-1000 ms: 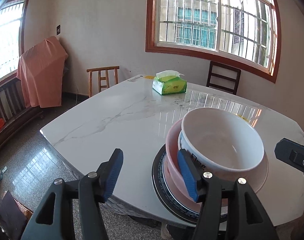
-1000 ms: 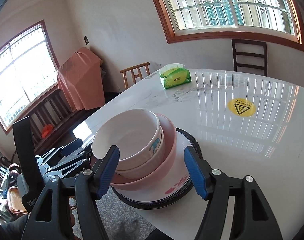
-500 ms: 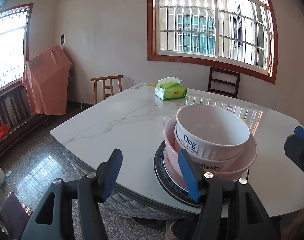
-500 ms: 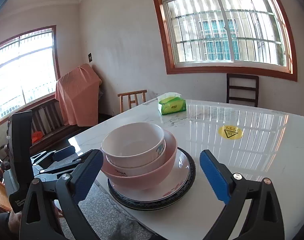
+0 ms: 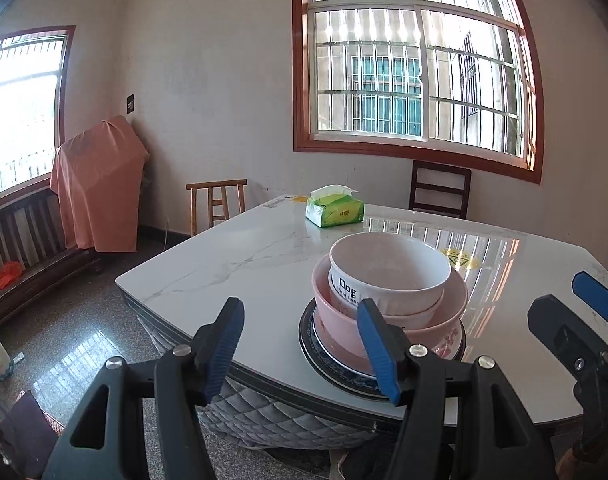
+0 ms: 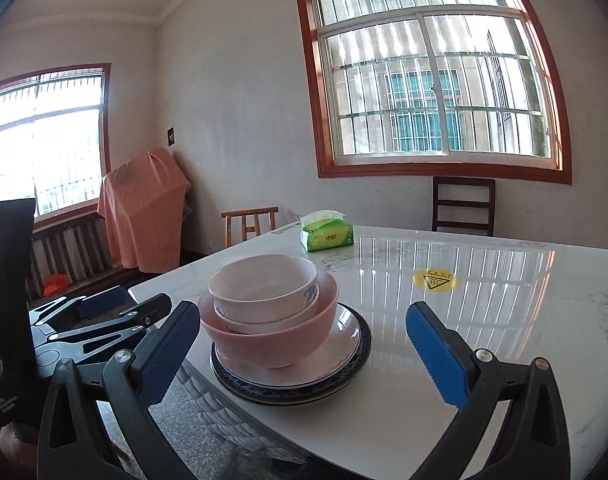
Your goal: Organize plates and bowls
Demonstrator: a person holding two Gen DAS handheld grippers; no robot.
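Here, in the left wrist view, the left gripper [image 5: 300, 346] has its jaws apart and has just been opening, with nothing between them. It hangs off the near edge of the marble table [image 5: 240, 276]. The stack stands near that edge: a white bowl [image 5: 387, 280] nested in a pink bowl [image 5: 343, 316], on plates [image 5: 315, 344]. The bowls look empty.

In the right wrist view, the right gripper [image 6: 304, 354] stands spread to its widest, having just opened, clear of the stack. A tissue pack [image 6: 327, 235] sits by the far edge. The stacking looks finished; the best move is likely to draw both grippers straight back without nudging the rims
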